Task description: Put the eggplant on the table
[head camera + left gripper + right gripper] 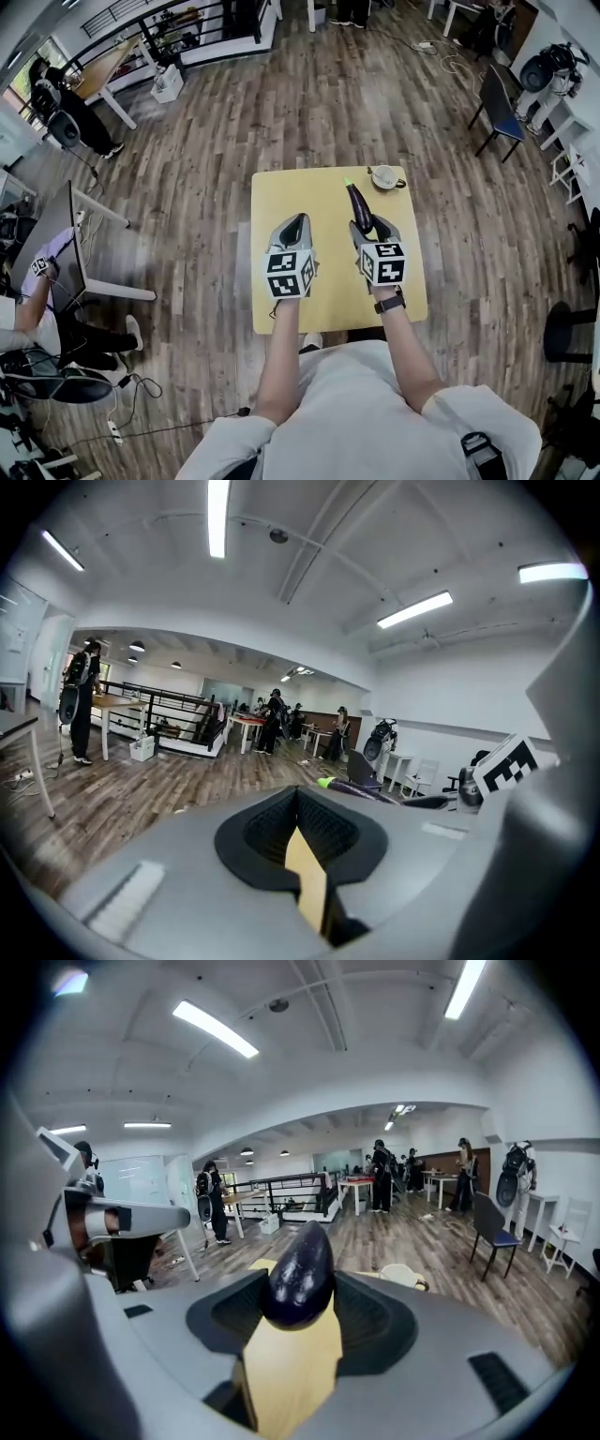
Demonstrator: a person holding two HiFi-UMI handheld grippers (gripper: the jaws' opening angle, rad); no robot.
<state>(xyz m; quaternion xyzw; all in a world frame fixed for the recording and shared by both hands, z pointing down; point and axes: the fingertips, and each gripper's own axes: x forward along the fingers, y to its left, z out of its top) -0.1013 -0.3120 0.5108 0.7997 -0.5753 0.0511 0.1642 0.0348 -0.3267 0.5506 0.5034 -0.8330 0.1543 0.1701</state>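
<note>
Head view: one yellow table [330,267], two grippers, one eggplant [358,203], one cup [384,177] at the far edge. Both forearms reach forward side by side. The right gripper [367,225] clamps the eggplant's dark end over the table, its green stem pointing away. The left gripper [298,223] is closed, holding nothing.

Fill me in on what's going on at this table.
A person is working over a small yellow table with a tool in each hand. The right tool is shut on a dark purple eggplant, which points toward a white cup at the table's far edge. Whether it touches the tabletop is unclear. The left tool hovers alongside, jaws together on nothing.
</note>
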